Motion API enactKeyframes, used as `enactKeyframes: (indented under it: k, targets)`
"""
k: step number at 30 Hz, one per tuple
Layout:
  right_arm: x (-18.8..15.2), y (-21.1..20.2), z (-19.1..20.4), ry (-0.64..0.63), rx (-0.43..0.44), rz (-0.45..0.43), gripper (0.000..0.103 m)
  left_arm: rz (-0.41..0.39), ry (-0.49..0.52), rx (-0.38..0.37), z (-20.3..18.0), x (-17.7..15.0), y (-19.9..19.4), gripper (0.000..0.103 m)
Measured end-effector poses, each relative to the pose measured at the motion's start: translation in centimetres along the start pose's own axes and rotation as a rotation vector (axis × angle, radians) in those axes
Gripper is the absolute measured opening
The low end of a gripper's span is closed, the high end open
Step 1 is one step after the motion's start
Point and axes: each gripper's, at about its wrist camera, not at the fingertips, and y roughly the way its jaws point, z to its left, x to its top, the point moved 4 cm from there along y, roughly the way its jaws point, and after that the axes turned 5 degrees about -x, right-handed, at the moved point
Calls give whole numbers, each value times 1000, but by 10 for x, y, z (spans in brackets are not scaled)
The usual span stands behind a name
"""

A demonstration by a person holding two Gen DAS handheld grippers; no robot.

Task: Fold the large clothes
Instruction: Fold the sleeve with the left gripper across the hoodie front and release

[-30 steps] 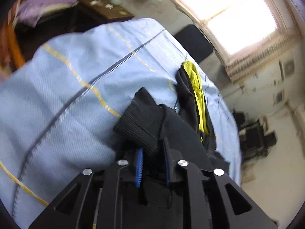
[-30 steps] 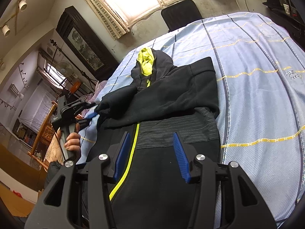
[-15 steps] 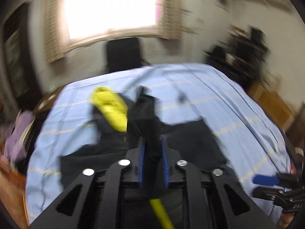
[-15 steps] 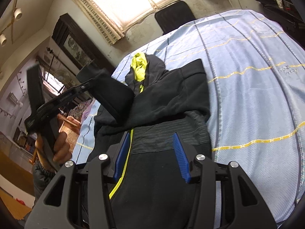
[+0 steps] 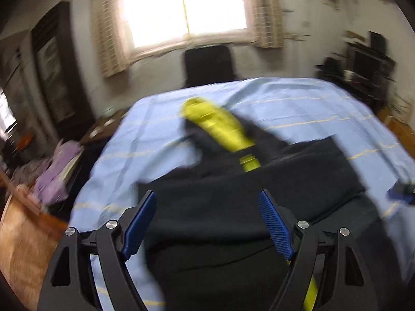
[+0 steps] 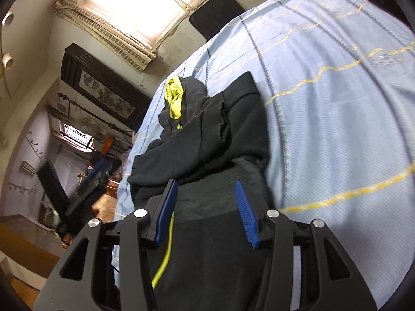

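The black hooded jacket (image 6: 207, 134) lies on the light blue bedsheet (image 6: 337, 119), hood with yellow lining (image 6: 174, 98) toward the window (image 6: 129, 7), both sleeves folded across the chest. The right wrist view is sharp and shows detail the other does not: the grey striped band (image 6: 207, 194) below the folded sleeves, the yellow zipper line (image 6: 166, 254) down the lower front, a dark framed picture (image 6: 103, 93) on the wall. The right gripper (image 6: 207, 212) hovers over the lower front, its 2 blue pads (image 6: 166, 210) partly apart, and no fabric is pinched between them. The left wrist view is motion-blurred but faces the bed head-on, showing the black chair (image 5: 207, 64) under the window and purple cloth (image 5: 57, 171) at the left. The left gripper (image 5: 207, 223) has its jaws opening, pads (image 5: 275, 225) wide apart, above the jacket (image 5: 233, 207) and gripping nothing. A blue-tipped object (image 5: 400, 194) at the right edge is too blurred to identify.
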Motion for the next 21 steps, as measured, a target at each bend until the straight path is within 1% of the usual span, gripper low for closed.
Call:
enactKeyframes:
  k: [2, 4, 8, 10, 12, 16, 18, 21]
  targets:
    - [8, 11, 4, -2, -10, 2, 47, 14, -8, 51, 27, -15, 1, 81]
    - [17, 24, 6, -6, -38, 2, 47, 36, -13, 89, 52, -33, 0, 81]
    - [25, 46, 2, 16, -68, 31, 47, 80, 11, 139, 75, -59, 4, 81]
    - [25, 54, 1, 26, -73, 46, 47, 88, 40, 154, 76, -66, 9, 81]
    - [26, 58, 1, 22, -85, 45, 47, 92, 89, 177, 69, -68, 15, 81]
    - [28, 60, 4, 6, -100, 40, 47, 122, 176, 197, 57, -69, 39, 81]
    - [29, 60, 6, 6, -99, 41, 47, 140, 187, 213, 58, -69, 50, 81]
    - [28, 61, 8, -2, -103, 43, 47, 165, 155, 207, 68, -67, 62, 81]
